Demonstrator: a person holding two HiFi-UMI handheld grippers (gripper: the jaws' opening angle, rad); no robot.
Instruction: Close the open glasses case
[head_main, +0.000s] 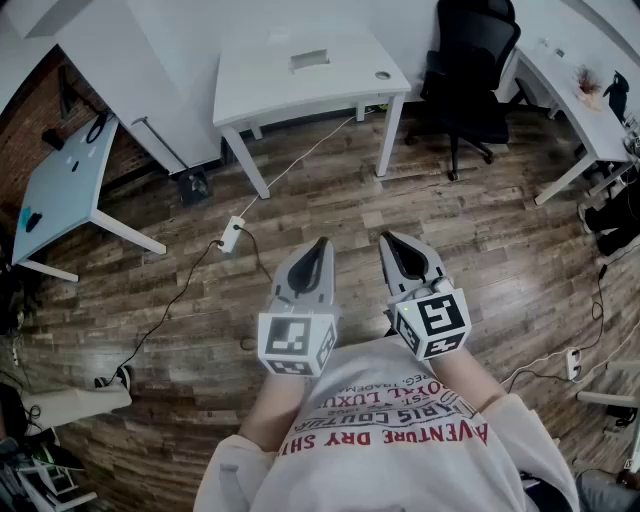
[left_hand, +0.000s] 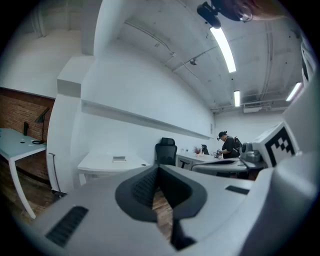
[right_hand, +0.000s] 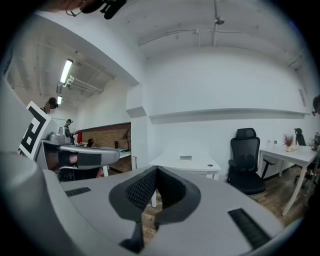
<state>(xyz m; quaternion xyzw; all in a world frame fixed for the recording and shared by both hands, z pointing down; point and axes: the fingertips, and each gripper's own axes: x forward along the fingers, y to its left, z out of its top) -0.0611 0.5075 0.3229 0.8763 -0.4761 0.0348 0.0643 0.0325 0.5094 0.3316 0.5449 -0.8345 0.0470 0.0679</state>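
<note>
Level: bright, even, cool white indoor light in all three views.
Source: ceiling strip lights (left_hand: 223, 47), blown out to plain white in the left gripper view; another strip light (right_hand: 65, 71) shows in the right gripper view.
Shadows: soft and faint, darkest under the white worktop (head_main: 310, 70).
Glare: mild pale sheen on the wood floor (head_main: 330, 200).
Distortion: strong fisheye; walls and worktop edges bow; black corners in both gripper views.
Focus: left tool (left_hand: 159, 169) and right tool (right_hand: 156, 170) are soft near the lens; the room behind is sharper.
</note>
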